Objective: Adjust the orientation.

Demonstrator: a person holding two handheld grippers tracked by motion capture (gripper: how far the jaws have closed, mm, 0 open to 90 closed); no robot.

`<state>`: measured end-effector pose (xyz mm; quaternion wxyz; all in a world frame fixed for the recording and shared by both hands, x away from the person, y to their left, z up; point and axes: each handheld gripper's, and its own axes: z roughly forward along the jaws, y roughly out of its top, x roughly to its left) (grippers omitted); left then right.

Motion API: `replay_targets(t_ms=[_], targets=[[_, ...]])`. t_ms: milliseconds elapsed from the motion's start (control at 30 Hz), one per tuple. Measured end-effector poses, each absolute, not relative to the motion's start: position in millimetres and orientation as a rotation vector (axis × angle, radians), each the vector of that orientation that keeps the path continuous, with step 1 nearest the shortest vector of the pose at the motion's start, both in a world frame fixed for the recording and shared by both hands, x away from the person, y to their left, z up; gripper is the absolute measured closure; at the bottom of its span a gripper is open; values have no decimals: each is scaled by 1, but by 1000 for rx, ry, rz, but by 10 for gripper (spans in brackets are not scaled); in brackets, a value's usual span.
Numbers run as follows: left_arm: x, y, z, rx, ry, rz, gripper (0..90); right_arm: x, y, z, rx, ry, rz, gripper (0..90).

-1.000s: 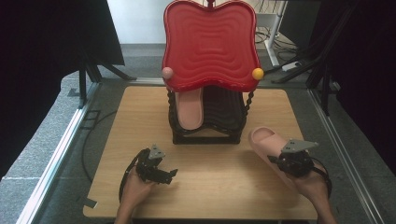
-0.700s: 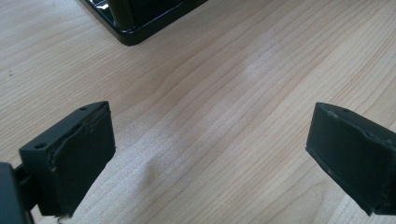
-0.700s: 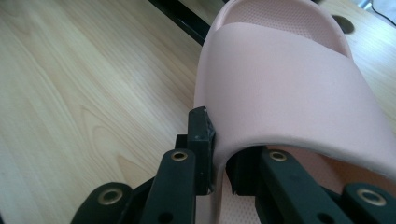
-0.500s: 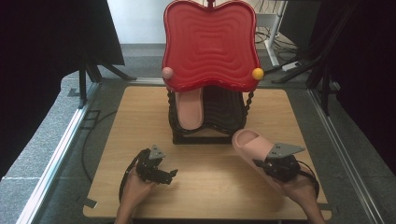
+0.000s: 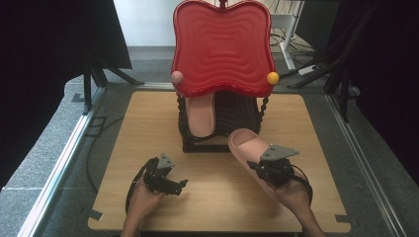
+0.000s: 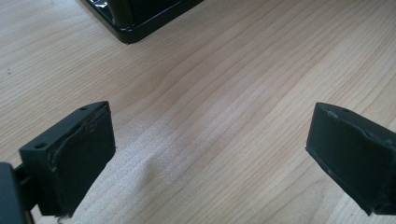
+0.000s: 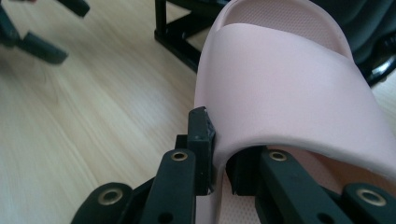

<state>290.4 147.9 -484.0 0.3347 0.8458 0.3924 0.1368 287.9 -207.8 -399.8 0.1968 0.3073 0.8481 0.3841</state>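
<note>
Pink slide sandal [image 5: 244,145] sat right of centre in the high view, pinched by its strap edge in my right gripper [image 5: 267,168], toe near the black rack [image 5: 217,143]. My left gripper [image 5: 168,181], lower left, gaped wide over bare wooden table [image 5: 316,148].

The person's left hand [image 5: 143,195] rests low near the table's front edge, holding the left gripper [image 5: 174,183] level with its jaws spread wide apart and nothing between them; both black pads [image 6: 86,154] show in the left gripper view. The right hand [image 5: 291,192] holds the right gripper [image 5: 257,170] farther to the right, pointing forward and slightly left, its jaws drawn close together and pinching. Both forearms enter from the bottom edge.
</note>
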Motion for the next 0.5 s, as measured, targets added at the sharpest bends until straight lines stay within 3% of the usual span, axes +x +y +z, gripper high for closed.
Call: replay_targets(t_ms=[500], targets=[[290,148,-485,2207,1023,353,13,309,-165,-400,1037,2222,1094,814]])
